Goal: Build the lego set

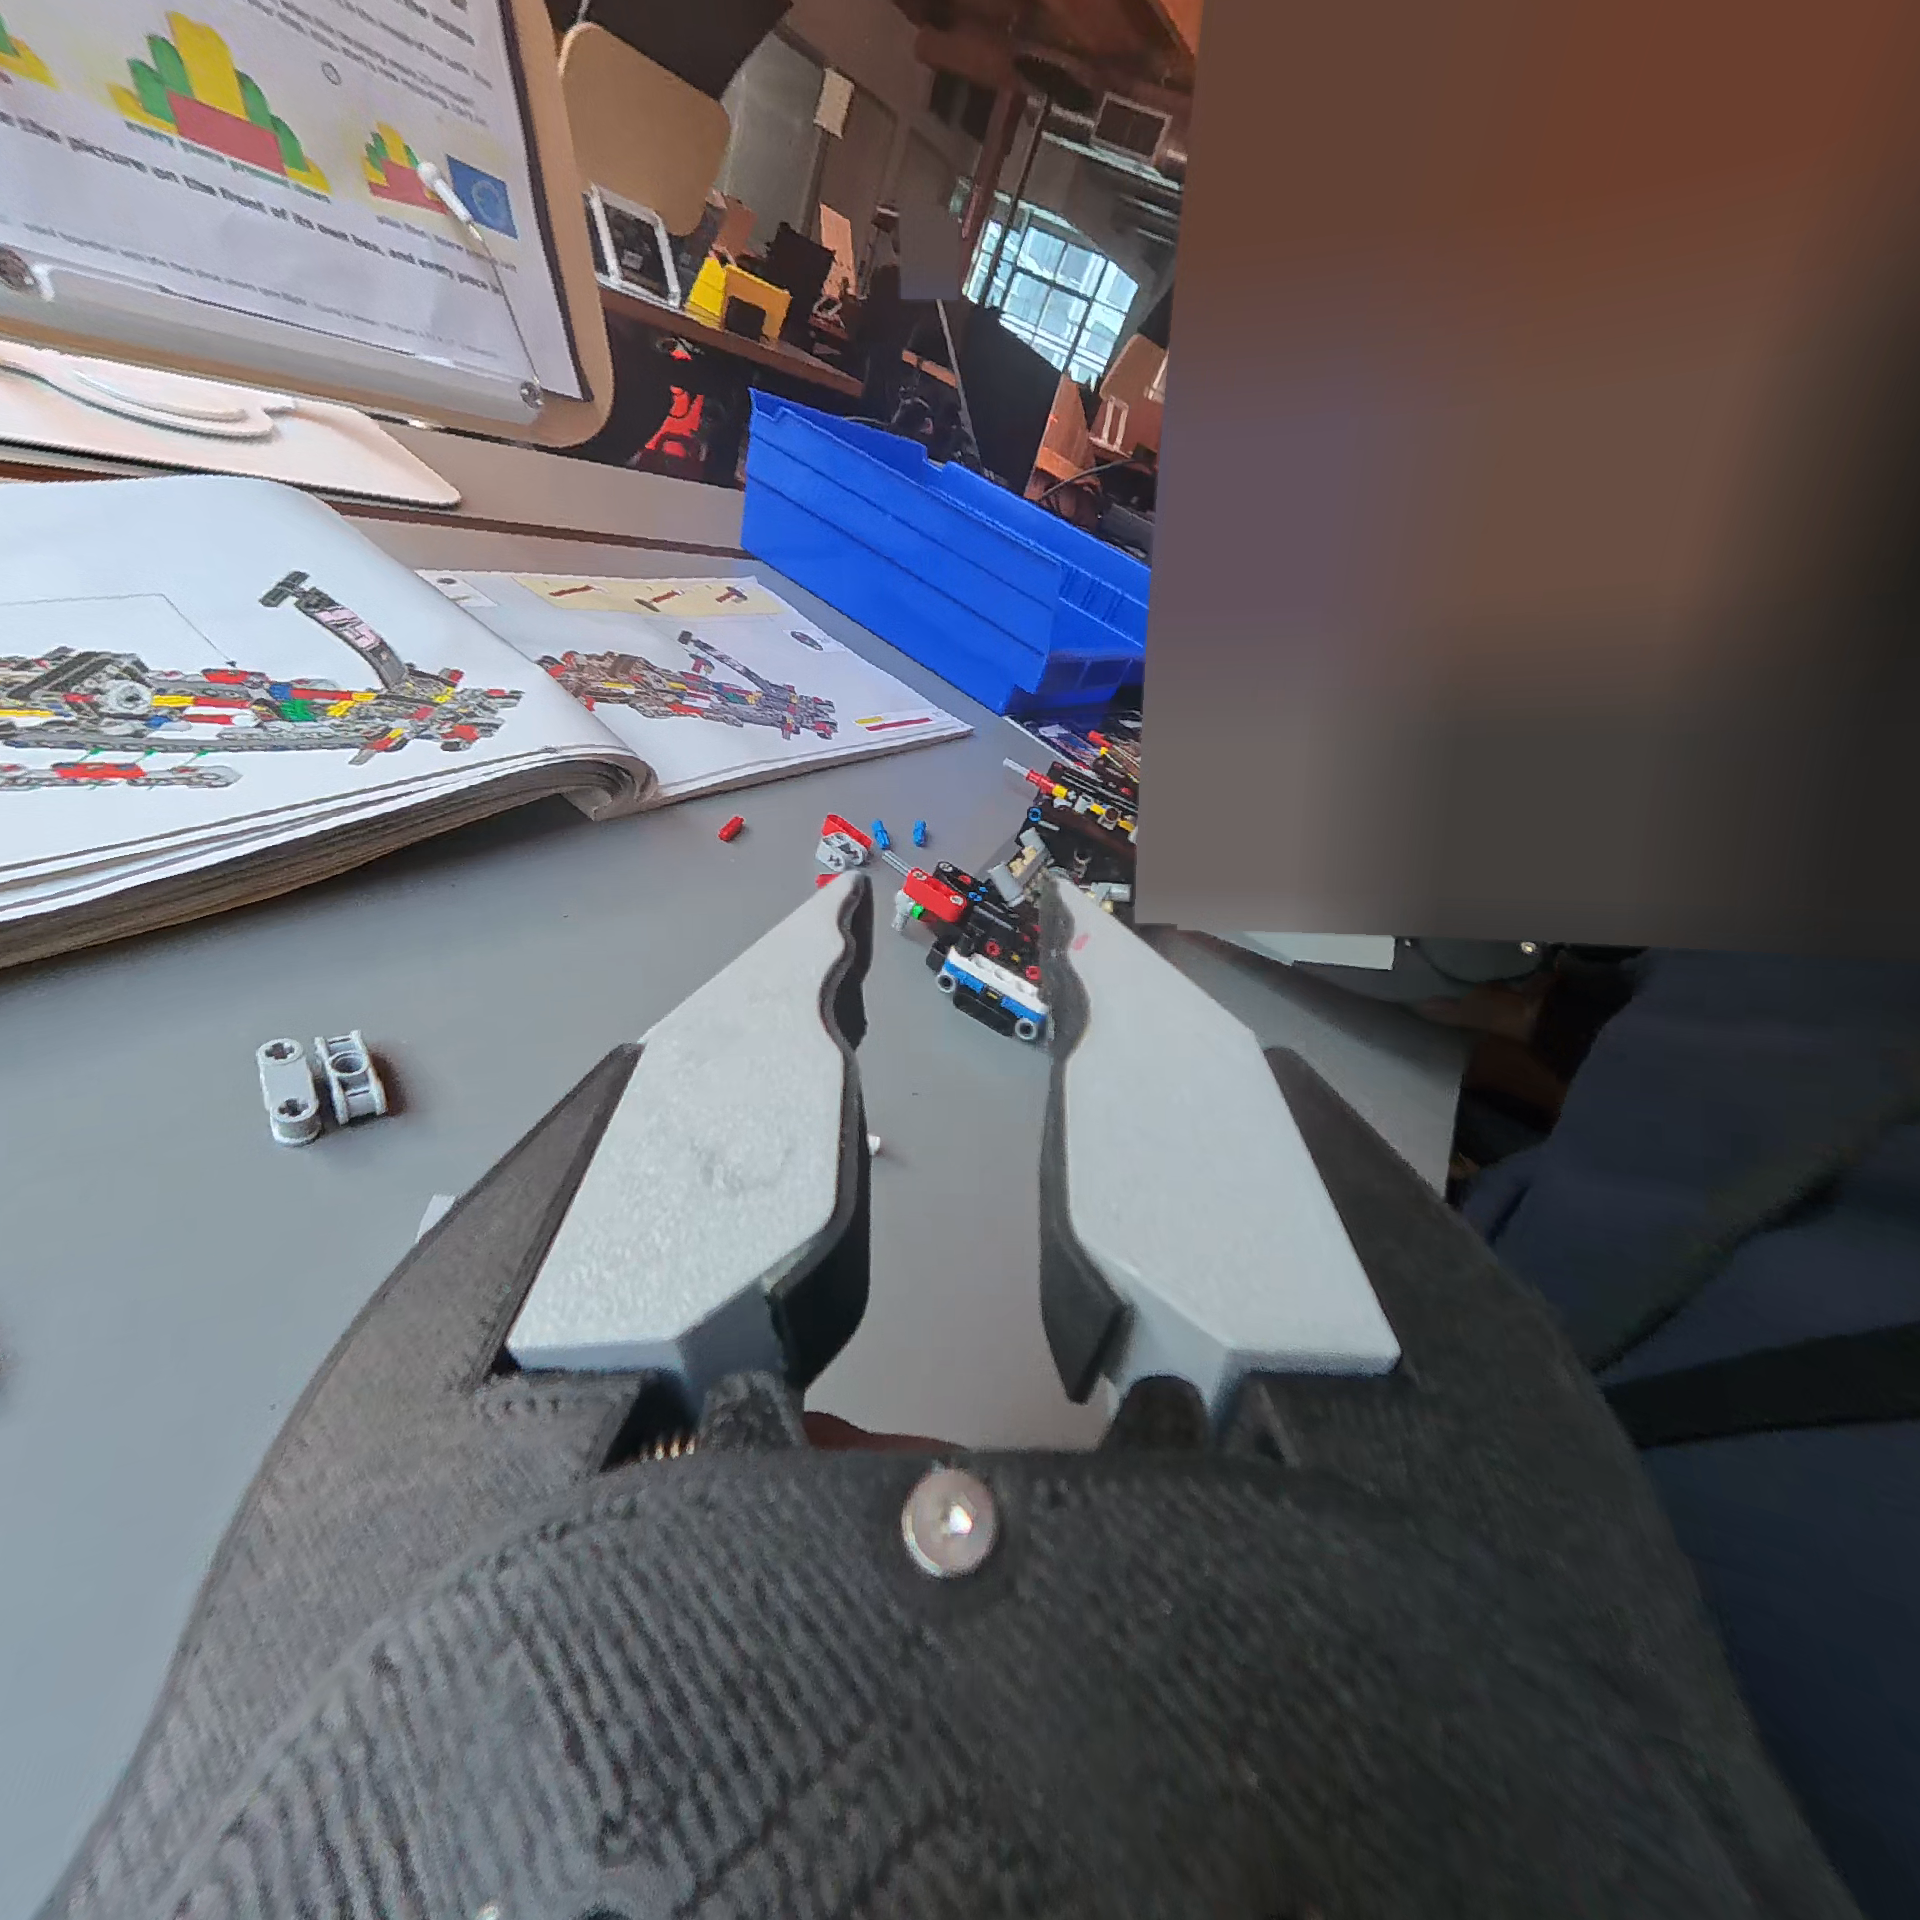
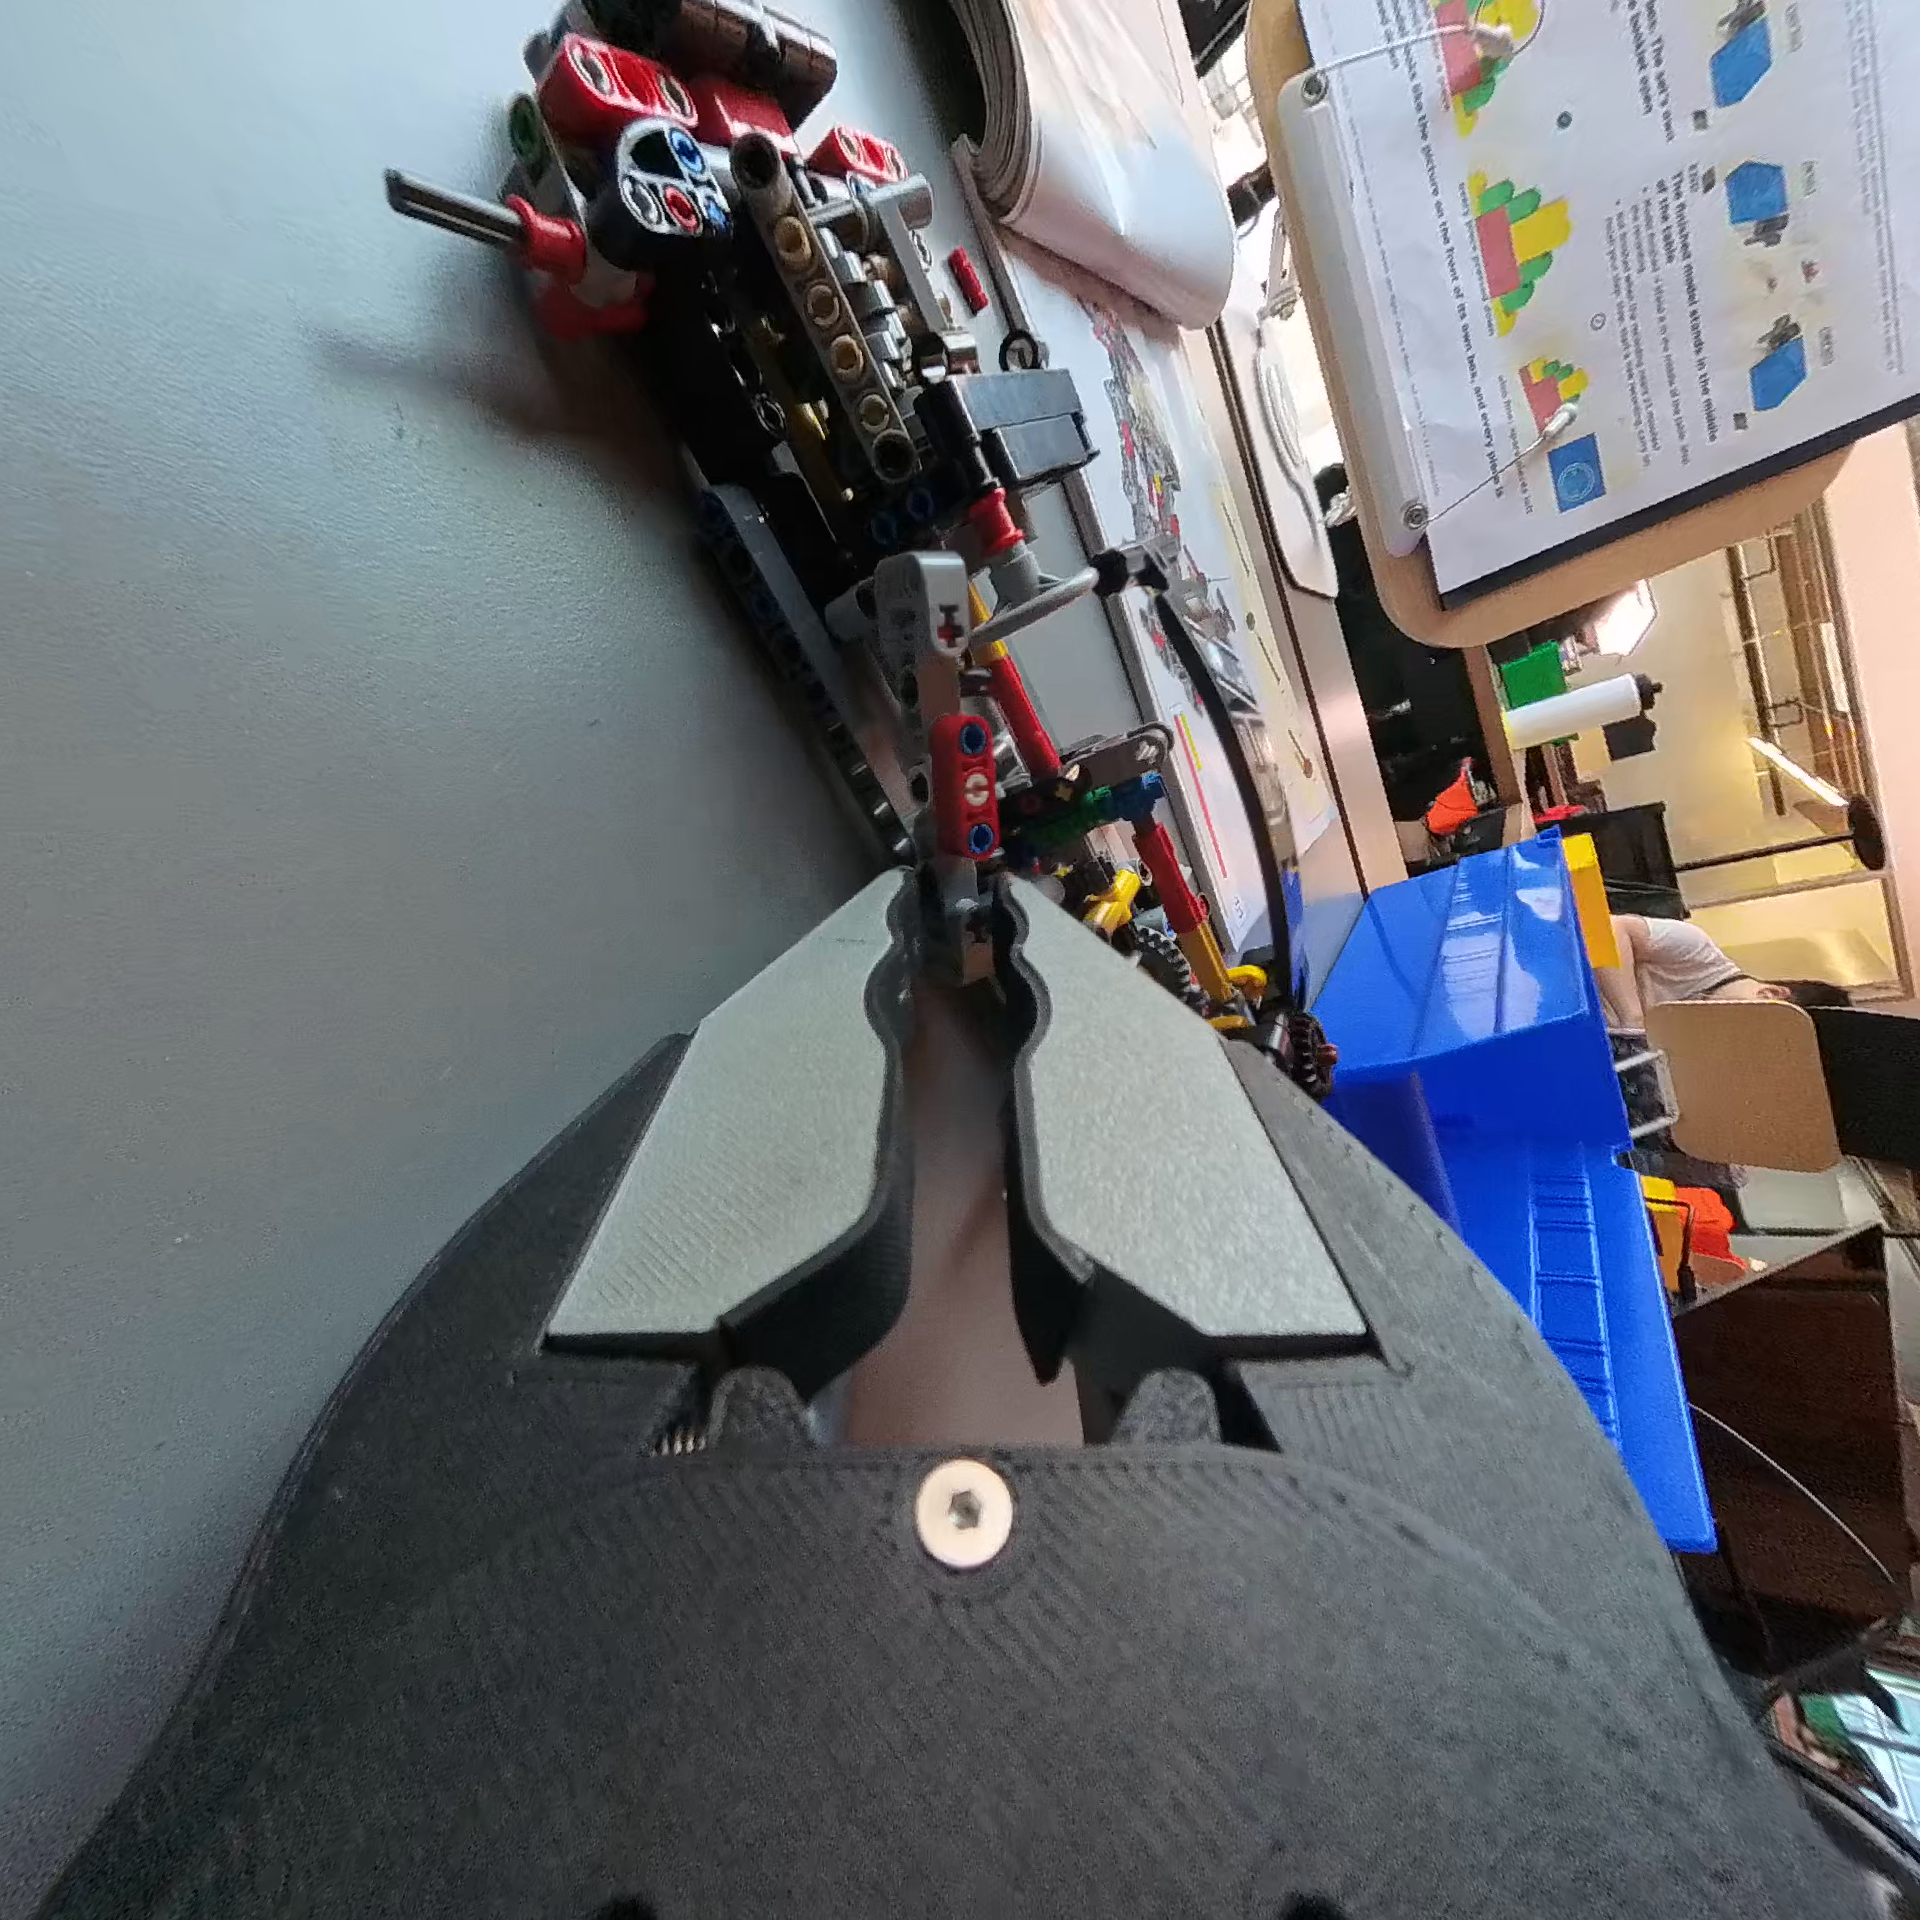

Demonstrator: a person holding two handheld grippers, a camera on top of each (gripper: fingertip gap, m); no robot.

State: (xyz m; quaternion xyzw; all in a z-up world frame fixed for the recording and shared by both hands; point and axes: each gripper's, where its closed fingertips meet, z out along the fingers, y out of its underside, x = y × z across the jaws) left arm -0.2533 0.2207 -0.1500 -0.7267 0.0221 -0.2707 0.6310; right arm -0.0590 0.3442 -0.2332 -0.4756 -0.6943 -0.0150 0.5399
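My left gripper (image 1: 956,883) is open and hovers over the grey table (image 1: 520,1039). A small black, blue, white and red brick assembly (image 1: 987,966) lies on the table between and beyond its fingertips, close to the right finger (image 1: 1122,1039). The left finger does not touch it. My right gripper (image 2: 956,914) is shut on a grey beam (image 2: 961,935) at the near end of a long technic model (image 2: 831,364) that lies on the table. A red beam with blue pins (image 2: 964,795) sits just beyond the fingertips.
An open instruction book (image 1: 312,675) lies at the left. Two grey connectors (image 1: 322,1086) lie left of my left gripper. A red pin (image 1: 731,828) and blue pins (image 1: 899,831) lie loose. A blue bin (image 1: 935,540) stands behind, also in the right wrist view (image 2: 1475,1039). A board with a printed sheet (image 2: 1610,260) stands at the back. About 25 centimetres separates my left fingertips from my right.
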